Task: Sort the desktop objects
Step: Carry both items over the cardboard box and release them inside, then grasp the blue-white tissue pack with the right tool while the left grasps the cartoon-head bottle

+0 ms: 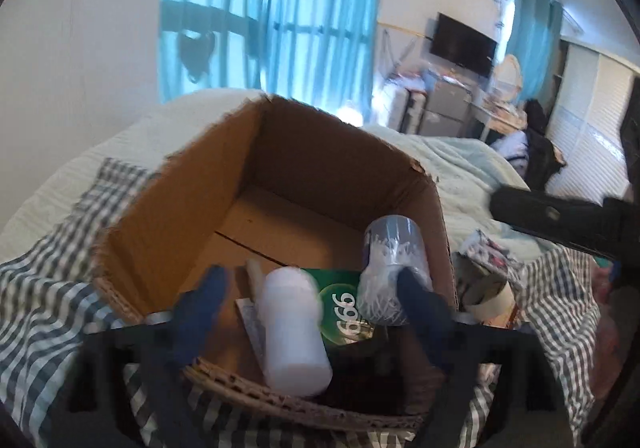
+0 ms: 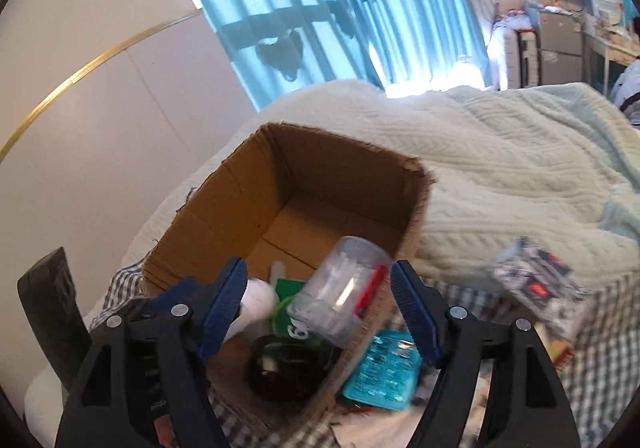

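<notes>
The white bottle (image 1: 294,332) sits in the cardboard box (image 1: 192,216), between the spread fingers of the left claw (image 1: 316,312), which do not touch it. At its 2 o'clock a clear jar of cotton swabs (image 2: 340,304) tilts over the box's edge, free between the spread fingers of the right claw (image 2: 318,308). The box rests on a checked cloth (image 1: 52,288) on the bed (image 2: 500,168). A teal packet (image 2: 380,376) lies beside the box.

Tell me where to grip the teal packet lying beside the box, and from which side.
Take the teal packet by its free right-hand long edge, coming from above with jaws across its thin thickness. It lies flat on the checked cloth, and its left side sits against the cardboard box.
</notes>
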Available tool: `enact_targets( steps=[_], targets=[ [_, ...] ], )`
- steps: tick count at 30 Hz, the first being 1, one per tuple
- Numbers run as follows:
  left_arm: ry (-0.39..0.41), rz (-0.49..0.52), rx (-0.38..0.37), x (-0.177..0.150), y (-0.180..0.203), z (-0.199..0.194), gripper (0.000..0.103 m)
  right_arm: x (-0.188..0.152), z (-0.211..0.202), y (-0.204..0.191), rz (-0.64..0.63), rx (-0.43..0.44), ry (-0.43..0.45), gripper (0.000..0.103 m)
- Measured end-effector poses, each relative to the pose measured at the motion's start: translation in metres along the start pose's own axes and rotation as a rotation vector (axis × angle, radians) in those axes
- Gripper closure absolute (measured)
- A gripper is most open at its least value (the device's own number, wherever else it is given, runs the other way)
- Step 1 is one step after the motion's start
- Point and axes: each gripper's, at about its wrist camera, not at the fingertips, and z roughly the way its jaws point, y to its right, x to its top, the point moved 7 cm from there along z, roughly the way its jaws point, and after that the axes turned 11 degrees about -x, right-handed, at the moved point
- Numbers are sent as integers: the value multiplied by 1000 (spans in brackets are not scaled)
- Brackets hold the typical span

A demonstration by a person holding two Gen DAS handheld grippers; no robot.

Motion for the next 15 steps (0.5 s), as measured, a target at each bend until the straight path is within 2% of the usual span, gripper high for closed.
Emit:
enact_targets(
  steps=[6, 15],
  targets=[
    [21, -44, -66, -3, 25, -35, 11, -22, -53, 41, -23, -102, 20, 29],
    [-43, 62, -150, -41, 115, -49, 11, -44, -124, 104, 56, -189, 57, 28]
  ],
)
